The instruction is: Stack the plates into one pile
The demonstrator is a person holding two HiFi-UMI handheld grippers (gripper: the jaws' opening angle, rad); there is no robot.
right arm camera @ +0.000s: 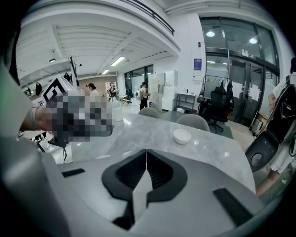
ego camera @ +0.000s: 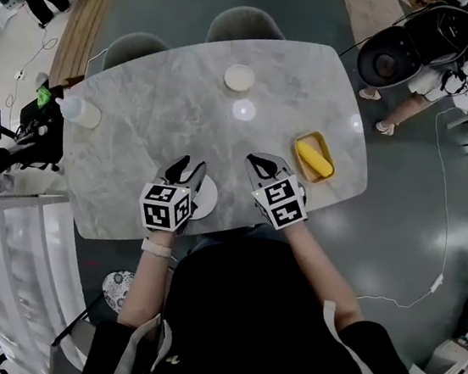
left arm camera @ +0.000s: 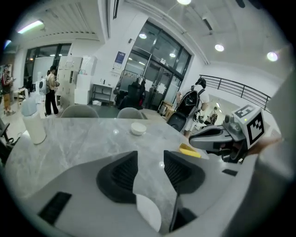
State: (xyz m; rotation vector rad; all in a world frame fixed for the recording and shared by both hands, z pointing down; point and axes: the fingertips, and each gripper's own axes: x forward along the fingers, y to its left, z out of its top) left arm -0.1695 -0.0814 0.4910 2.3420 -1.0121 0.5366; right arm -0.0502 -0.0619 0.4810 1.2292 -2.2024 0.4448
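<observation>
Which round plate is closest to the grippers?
The white plate beside the left gripper, at the near edge; the cream plate sits far across.

Open office hall: glass entrance doors (left arm camera: 157,60), mezzanine railing (left arm camera: 240,88), white lockers (left arm camera: 79,85), office chair (right arm camera: 217,104), marble table (ego camera: 166,122).

No legible text (wall poster (right arm camera: 197,64) too small)

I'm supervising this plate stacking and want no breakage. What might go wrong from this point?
The white plate below the open left tongs lies close to the table edge nearest the person; a clumsy grip may push it off. The other plate sits far across the table, so carrying one over risks a slip.
</observation>
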